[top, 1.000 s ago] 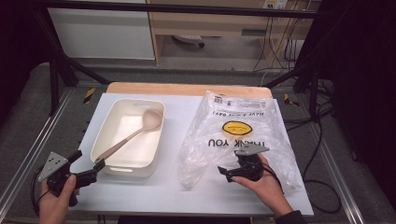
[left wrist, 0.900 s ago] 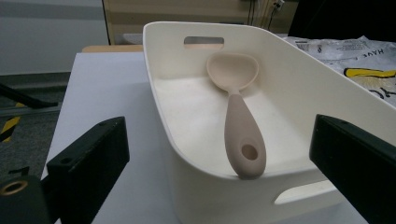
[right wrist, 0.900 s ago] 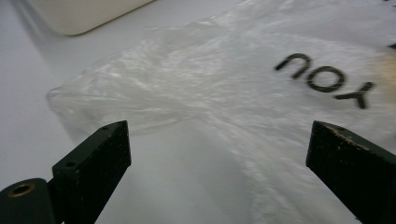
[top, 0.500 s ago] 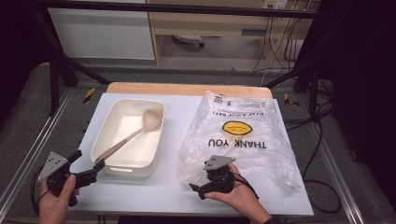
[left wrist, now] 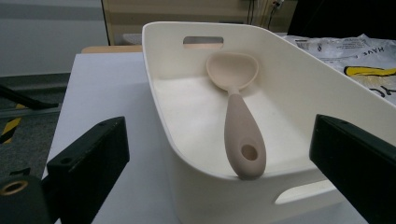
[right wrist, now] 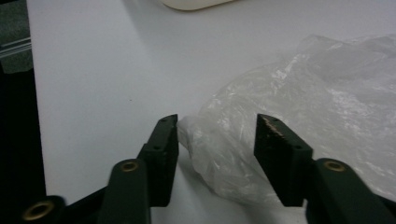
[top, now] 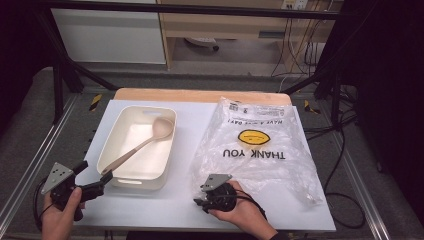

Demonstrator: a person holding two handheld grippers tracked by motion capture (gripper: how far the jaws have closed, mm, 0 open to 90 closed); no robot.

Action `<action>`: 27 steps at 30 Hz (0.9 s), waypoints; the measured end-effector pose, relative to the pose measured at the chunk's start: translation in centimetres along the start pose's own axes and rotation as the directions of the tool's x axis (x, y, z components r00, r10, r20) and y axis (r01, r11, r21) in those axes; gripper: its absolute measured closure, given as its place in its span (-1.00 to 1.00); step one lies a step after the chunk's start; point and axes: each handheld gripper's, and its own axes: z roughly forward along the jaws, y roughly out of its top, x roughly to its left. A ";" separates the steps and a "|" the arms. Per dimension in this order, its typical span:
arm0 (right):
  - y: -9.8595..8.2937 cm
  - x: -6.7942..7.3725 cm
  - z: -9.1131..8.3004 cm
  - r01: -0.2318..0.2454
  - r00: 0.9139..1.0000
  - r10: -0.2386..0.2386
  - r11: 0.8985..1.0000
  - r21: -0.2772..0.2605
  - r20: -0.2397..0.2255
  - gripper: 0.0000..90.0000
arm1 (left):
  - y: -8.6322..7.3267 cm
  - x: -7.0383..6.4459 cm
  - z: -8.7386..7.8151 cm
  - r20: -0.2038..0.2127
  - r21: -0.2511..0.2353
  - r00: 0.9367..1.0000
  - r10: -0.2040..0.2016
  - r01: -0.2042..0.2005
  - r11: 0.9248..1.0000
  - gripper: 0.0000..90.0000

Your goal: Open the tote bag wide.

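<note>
Inside white tub point(top: 120, 172), beige spoon point(top: 145, 142)

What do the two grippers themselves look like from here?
Both are black, hand-held tools with two flat black jaws and brass-coloured rivets at the joints. The left gripper and right gripper each carry a grey three-cornered plate on top. A black cable loops from each. A dark sleeve edge shows at the right wrist.

Bright, even overhead light on the table point(top: 165, 210); dark surroundings, soft focus.
</note>
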 end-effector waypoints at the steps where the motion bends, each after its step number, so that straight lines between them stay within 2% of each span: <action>1: 0.0 -0.1 0.0 -0.004 1.000 0.004 1.000 -0.002 -0.007 0.45 | 0.0 0.0 0.0 -0.001 -0.002 1.000 0.000 0.000 1.000 -0.89; 4: 0.2 -0.4 0.1 -0.008 1.000 0.007 1.000 -0.017 -0.030 0.88 | 0.0 0.0 -0.1 -0.004 0.001 1.000 0.000 0.000 1.000 -0.90; 5: 0.5 -0.6 0.4 -0.026 1.000 0.026 0.999 -0.020 -0.015 0.94 | 0.0 0.0 -0.1 -0.006 0.000 1.000 0.000 0.000 1.000 -0.90; 9: 1.6 -1.2 1.2 -0.070 0.997 0.071 0.996 -0.047 0.009 0.95 | 0.0 0.1 -0.1 -0.006 0.000 1.000 -0.001 0.001 1.000 -0.90; 14: 3.4 -2.6 2.9 -0.149 0.987 0.154 0.985 -0.088 0.047 0.96 | 0.0 0.1 -0.1 -0.005 -0.001 1.000 0.003 -0.003 1.000 -0.90; 22: 5.7 -4.5 5.8 -0.184 0.976 0.195 0.977 -0.110 0.097 0.96 | 0.1 0.1 -0.1 -0.006 -0.011 1.000 0.001 -0.001 1.000 -0.90; 27: 7.0 -5.7 7.1 -0.231 0.961 0.246 0.966 -0.121 0.128 0.96 | 0.1 0.2 -0.2 -0.007 -0.011 1.000 0.003 -0.003 1.000 -0.90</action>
